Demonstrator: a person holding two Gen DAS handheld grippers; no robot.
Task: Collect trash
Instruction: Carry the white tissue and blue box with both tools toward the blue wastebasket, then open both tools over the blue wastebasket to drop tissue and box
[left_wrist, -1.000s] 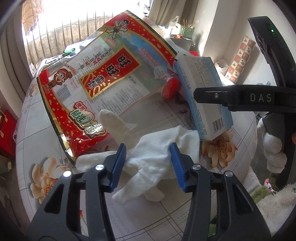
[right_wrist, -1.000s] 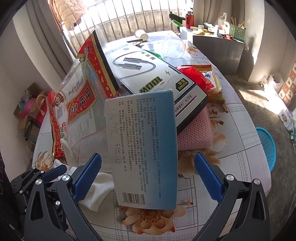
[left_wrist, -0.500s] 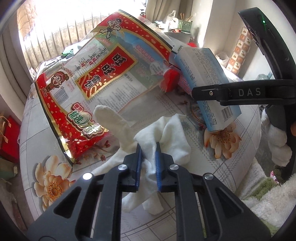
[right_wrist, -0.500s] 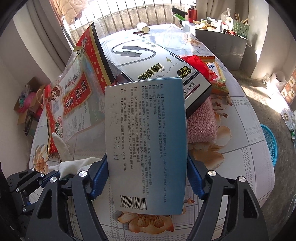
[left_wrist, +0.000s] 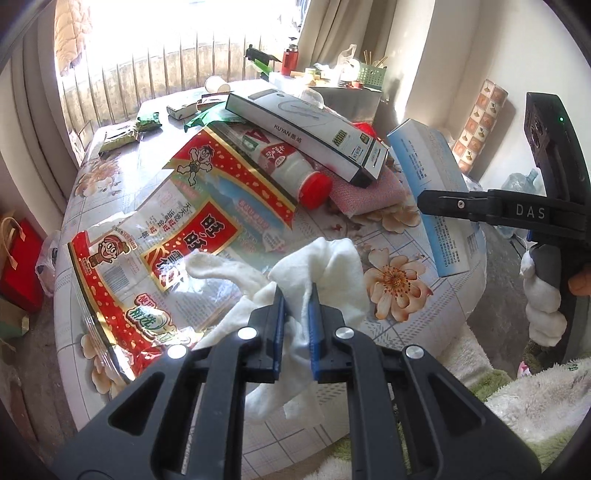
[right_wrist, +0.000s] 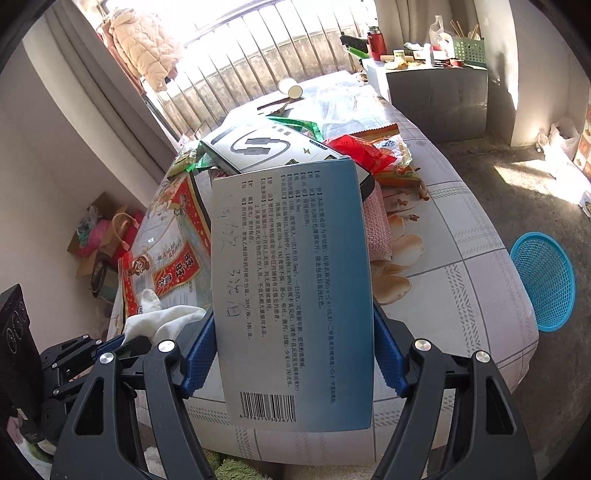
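The right gripper (right_wrist: 291, 365), angled down, clamps the blue box (right_wrist: 291, 295) by its side edges above the table's (right_wrist: 461, 288) near rim, hiding what lies under it. At 9 o'clock of it, the left gripper (left_wrist: 295, 332) pinches a white glove (left_wrist: 325, 269), jaws nearly together (the glove's lower part is masked by them). A blue basket (right_wrist: 543, 280) sits on the floor at 3 o'clock.
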